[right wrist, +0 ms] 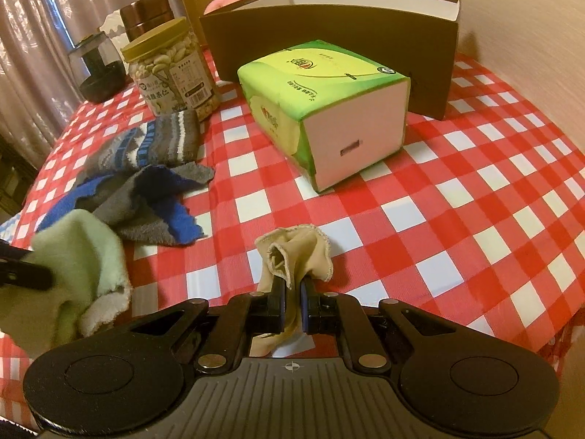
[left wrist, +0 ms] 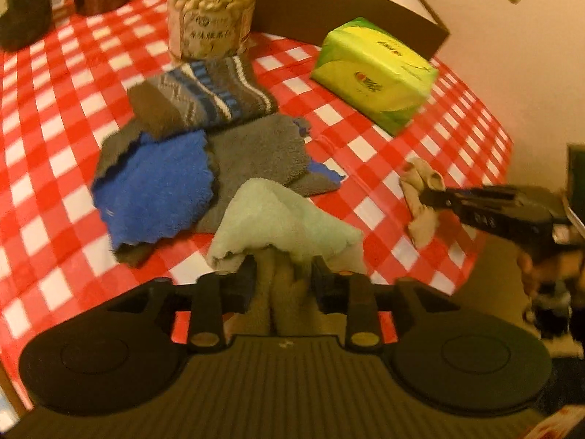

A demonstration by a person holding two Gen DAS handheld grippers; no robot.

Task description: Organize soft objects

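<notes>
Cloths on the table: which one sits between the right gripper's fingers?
The small beige cloth, pinched by the right gripper. The mint-green cloth is at the left gripper; the blue-and-grey cloth lies untouched.

The jar of nuts [right wrist: 172, 73], upper left of the right wrist view, carries a white label with Chinese characters and a round logo; the large characters appear to end in 果仁, the small print is illegible. The green tissue pack [right wrist: 321, 109], upper centre, bears a red-and-yellow emblem and lines of Chinese text too small to read. No other legible text is present.
</notes>
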